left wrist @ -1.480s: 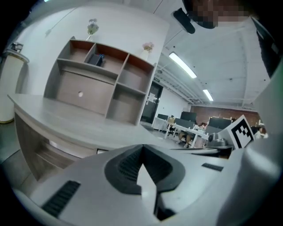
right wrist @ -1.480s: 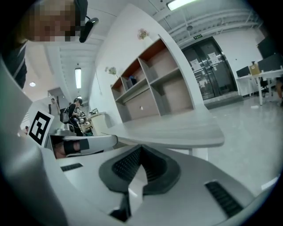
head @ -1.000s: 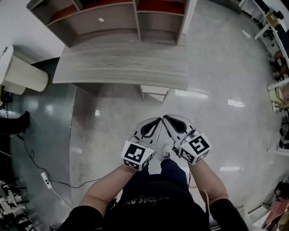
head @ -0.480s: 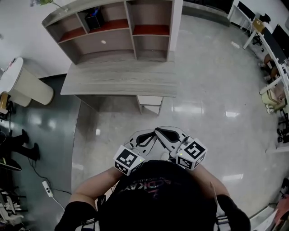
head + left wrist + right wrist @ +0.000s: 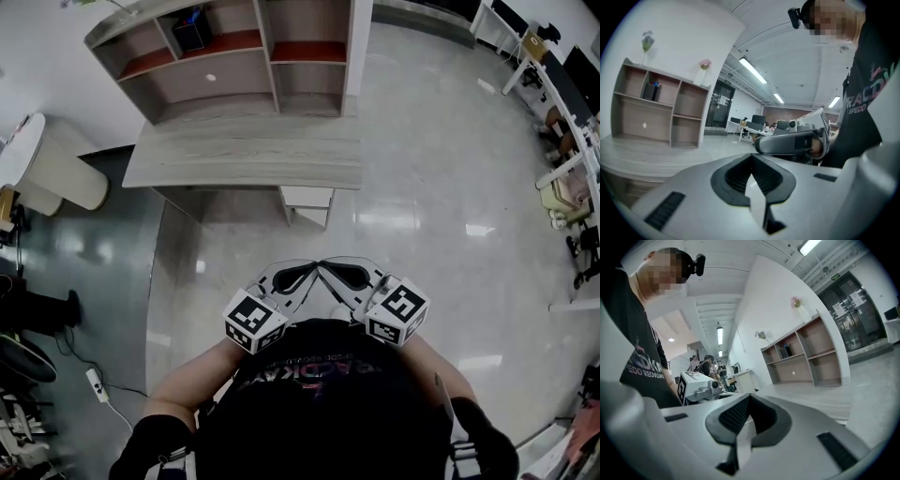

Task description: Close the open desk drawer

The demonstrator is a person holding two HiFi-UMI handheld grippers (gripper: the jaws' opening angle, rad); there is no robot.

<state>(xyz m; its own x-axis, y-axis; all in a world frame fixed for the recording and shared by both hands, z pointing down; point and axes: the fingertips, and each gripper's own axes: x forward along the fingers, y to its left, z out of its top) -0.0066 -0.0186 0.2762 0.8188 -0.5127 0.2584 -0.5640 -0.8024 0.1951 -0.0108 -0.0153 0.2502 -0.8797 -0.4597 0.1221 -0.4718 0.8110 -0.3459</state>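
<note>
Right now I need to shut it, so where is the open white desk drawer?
In the head view, the open white drawer juts out from under the front edge of the grey wood-grain desk, near its right end.

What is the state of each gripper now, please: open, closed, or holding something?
Left gripper: closed, holding nothing.
Right gripper: closed, holding nothing.

A wooden shelf unit (image 5: 234, 56) stands against the white wall, with a dark box (image 5: 192, 33) in one upper compartment. A white power strip (image 5: 97, 382) lies on the glossy floor (image 5: 441, 187). White tables (image 5: 562, 94) line the right edge.
</note>
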